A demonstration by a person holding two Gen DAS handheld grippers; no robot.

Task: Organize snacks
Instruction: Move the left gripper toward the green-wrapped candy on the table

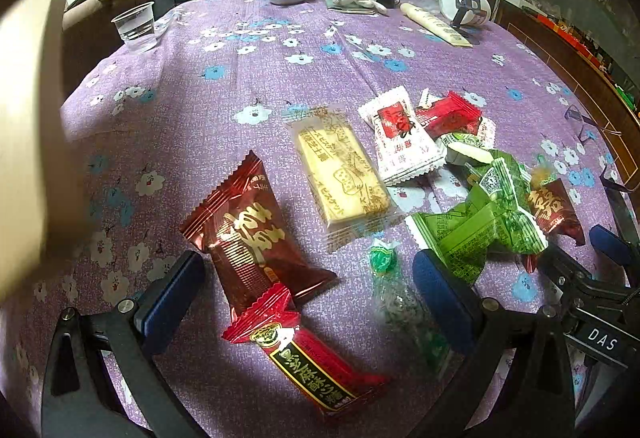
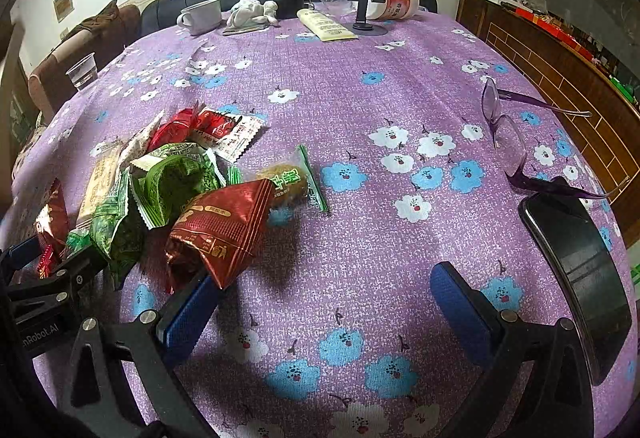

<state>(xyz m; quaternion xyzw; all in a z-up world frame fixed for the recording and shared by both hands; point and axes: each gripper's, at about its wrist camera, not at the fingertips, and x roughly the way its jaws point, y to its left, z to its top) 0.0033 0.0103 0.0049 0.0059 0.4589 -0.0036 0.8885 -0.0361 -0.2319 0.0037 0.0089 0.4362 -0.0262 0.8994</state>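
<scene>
The snacks lie loose on the bench, which has a purple cloth with flowers. Right under the left claw are two of them: a bright red bar between its fingers, and a dark red pack just ahead, with its bottom end touching the bar. A bit farther ahead is a yellow biscuit pack, and ahead to the right is a heap of green packs and white and red ones.

The left claw is wide open and holds nothing. The right claw is wide open too and holds nothing. A red-brown pack sits at the tip of its left finger, at the near edge of the heap. Off to its right are a black phone and purple glasses, well apart from the snacks.

I think this is the picking step: nothing is picked up yet. Next, the left claw would need to go down over the bright red bar and close on it.
</scene>
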